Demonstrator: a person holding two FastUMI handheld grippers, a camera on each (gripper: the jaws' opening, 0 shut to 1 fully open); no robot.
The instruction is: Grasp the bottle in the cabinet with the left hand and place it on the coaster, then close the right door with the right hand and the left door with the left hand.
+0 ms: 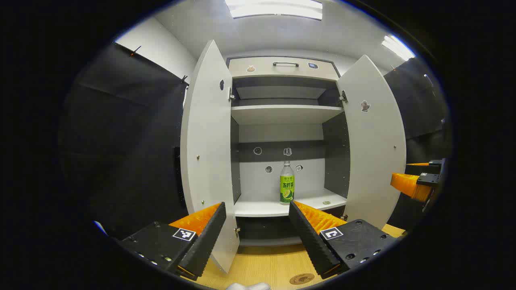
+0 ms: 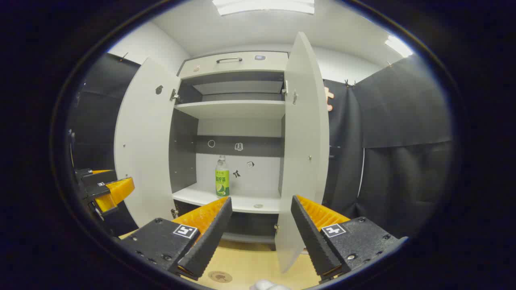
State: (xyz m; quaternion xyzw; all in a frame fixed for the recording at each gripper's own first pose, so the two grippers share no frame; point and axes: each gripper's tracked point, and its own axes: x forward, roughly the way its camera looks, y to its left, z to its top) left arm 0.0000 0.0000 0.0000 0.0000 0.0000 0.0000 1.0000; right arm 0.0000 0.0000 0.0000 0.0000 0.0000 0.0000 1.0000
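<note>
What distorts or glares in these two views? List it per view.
Left gripper view: fisheye bows both cabinet doors outward; ceiling lights blow out white; bottle stays sharp. Right gripper view: the same bowing on the right door; the wall cloth is dim.

My left gripper [image 1: 256, 237] is showing two long fingers [image 1: 205, 241] with bumpy ridges along the inner faces. Each finger is sitting on a black block [image 1: 356, 241] with small round screws, and each block is wearing a little square sticker [image 1: 184, 234] in black and white. My right gripper [image 2: 258, 237] is looking just the same, sticker [image 2: 185, 230] and all.
</note>
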